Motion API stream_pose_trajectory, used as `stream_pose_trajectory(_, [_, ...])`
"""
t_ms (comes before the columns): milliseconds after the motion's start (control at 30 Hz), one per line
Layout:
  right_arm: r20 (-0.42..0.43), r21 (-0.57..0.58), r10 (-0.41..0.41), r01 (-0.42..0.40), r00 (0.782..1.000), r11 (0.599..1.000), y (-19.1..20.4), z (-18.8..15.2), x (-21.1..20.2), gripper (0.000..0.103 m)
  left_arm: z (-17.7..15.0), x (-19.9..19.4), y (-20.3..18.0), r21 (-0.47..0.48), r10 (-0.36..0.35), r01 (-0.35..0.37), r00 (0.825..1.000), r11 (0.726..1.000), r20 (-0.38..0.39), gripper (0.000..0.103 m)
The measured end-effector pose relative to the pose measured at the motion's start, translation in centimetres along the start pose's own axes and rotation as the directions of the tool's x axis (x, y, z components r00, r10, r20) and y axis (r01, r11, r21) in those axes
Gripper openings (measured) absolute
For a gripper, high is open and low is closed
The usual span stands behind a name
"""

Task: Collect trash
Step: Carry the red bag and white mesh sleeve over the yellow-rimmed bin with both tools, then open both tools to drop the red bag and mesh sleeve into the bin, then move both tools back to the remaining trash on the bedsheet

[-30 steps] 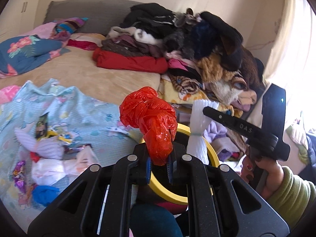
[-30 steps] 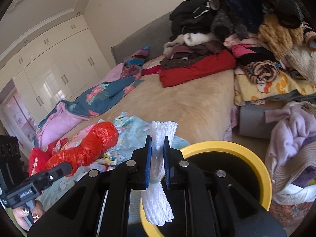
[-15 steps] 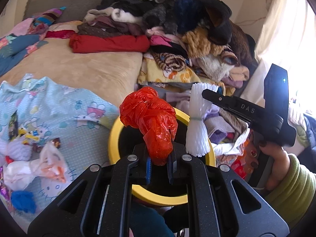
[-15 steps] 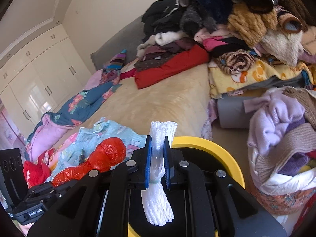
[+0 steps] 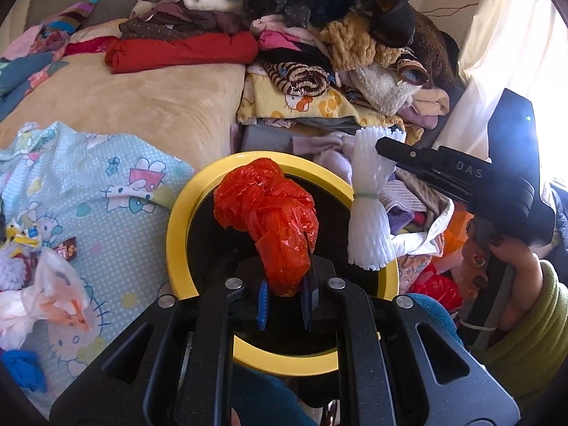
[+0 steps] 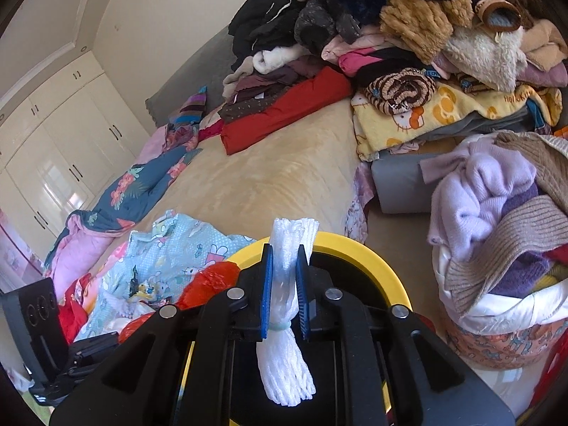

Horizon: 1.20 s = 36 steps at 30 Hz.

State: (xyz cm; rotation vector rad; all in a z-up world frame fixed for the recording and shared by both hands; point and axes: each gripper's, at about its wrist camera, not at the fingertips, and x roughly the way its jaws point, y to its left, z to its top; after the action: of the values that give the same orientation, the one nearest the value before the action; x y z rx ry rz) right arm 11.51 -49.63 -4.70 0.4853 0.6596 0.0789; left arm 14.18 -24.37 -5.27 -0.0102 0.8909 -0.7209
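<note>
My left gripper [image 5: 285, 294] is shut on a crumpled red plastic bag [image 5: 269, 213] and holds it over the dark mouth of a yellow-rimmed bin [image 5: 177, 227]. To its right hangs a white foam net [image 5: 369, 213], carried by my right gripper [image 5: 385, 145] above the bin's right rim. In the right wrist view the right gripper [image 6: 284, 284] has its blue pads on the tied net [image 6: 284, 365]. Its jaws are opening with the net still between them. Below it the bin rim [image 6: 372, 259] shows, and the red bag [image 6: 209, 280] is to the left.
Loose wrappers and a white bag [image 5: 46, 294] lie on the light-blue cartoon sheet [image 5: 117, 163] left of the bin. A tall clothes pile [image 5: 319, 35] covers the bed's far side. A basket of knitwear [image 6: 497, 248] stands right of the bin. A hand in a green sleeve [image 5: 518, 284] holds the right gripper.
Both grippers have come forward and down with their loads. The bin, earlier mostly hidden behind the left gripper, now lies beneath both, and the red bag hangs over its opening.
</note>
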Motion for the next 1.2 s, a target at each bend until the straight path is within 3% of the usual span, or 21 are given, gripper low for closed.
stream_pose_trajectory(33, [0.000,0.003,0.001,-0.001,1.000,1.000,0.0,0.0,0.0,0.016,-0.1,0.1,0.1,-0.005,-0.002,0.002,1.000,1.000,-0.002,0.015])
stream_pose_trajectory(67, [-0.002,0.009,0.001,-0.001,1.000,1.000,-0.1,-0.1,0.0,0.026,0.0,0.1,0.2,-0.006,-0.001,0.001,1.000,1.000,-0.002,0.022])
stream_pose_trajectory(100, [-0.003,0.018,0.001,-0.001,1.000,1.000,-0.2,-0.1,0.0,0.040,0.0,0.0,0.3,-0.008,-0.002,0.002,1.000,1.000,0.004,0.039])
stream_pose_trajectory(133, [0.000,0.023,-0.008,0.008,1.000,1.000,-0.2,-0.2,0.0,0.048,-0.1,-0.1,0.4,-0.014,-0.005,0.006,1.000,1.000,0.010,0.052])
stream_pose_trajectory(167, [0.003,0.025,-0.017,0.017,1.000,1.000,-0.3,-0.3,-0.1,0.053,-0.1,-0.3,0.4,-0.019,0.000,0.000,1.000,1.000,0.016,0.056])
stream_pose_trajectory(300, [-0.001,0.024,-0.043,0.043,0.999,0.999,0.0,-0.5,-0.1,0.060,-0.3,-1.5,0.7,-0.033,0.029,-0.027,0.998,0.999,0.048,0.081])
stream_pose_trajectory(433, [0.025,-0.006,-0.060,0.060,0.998,0.998,1.0,-0.6,-0.5,0.067,-0.5,-2.9,0.9,-0.039,0.058,-0.055,0.995,0.998,0.081,0.092])
stream_pose_trajectory(567, [0.045,-0.036,-0.055,0.057,0.997,0.998,2.4,-0.7,-0.9,0.074,-0.5,-4.3,1.6,-0.054,0.084,-0.078,0.990,0.995,0.113,0.092])
stream_pose_trajectory(667, [0.054,-0.057,-0.049,0.052,0.997,0.997,3.8,-0.9,-1.0,0.085,-0.5,-5.5,2.4,-0.078,0.106,-0.096,0.985,0.992,0.139,0.092])
stream_pose_trajectory(1200, [0.021,-0.176,0.021,-0.017,1.000,0.984,10.9,-3.5,-0.1,0.094,-1.8,-11.8,7.3,-0.168,0.197,-0.157,0.944,0.973,0.263,0.092])
